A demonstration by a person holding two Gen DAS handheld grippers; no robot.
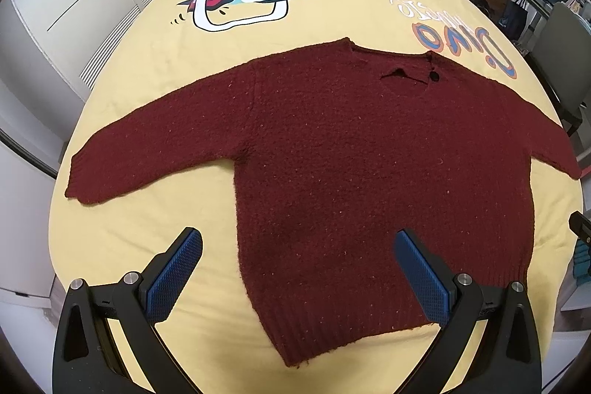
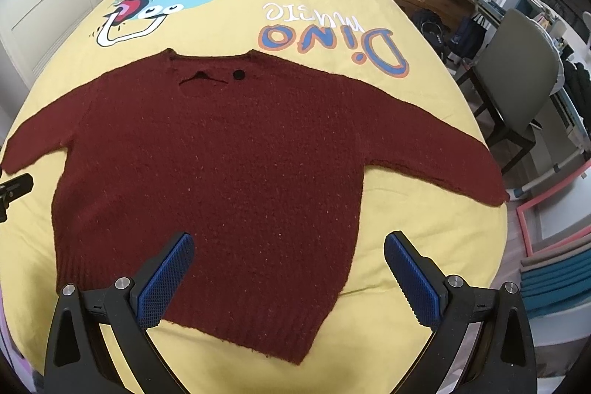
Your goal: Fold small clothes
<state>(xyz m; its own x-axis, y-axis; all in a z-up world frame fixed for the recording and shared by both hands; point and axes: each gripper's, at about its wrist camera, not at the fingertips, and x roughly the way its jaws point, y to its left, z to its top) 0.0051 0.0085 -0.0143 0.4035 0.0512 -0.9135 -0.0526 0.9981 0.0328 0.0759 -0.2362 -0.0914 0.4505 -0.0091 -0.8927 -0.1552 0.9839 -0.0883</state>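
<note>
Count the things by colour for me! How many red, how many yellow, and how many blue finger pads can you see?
Red: 1, the sweater lying flat with its sleeves spread.
Yellow: 1, the dinosaur bedspread under it.
Blue: 4, the pads on the fingers, two on the left gripper and two on the right gripper, both open.
Total: 6

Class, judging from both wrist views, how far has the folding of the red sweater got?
Done: the sweater lies flat on the yellow bedspread, sleeves spread. In hand: nothing; the left gripper and right gripper hover open above the hem. Left: every fold.
</note>
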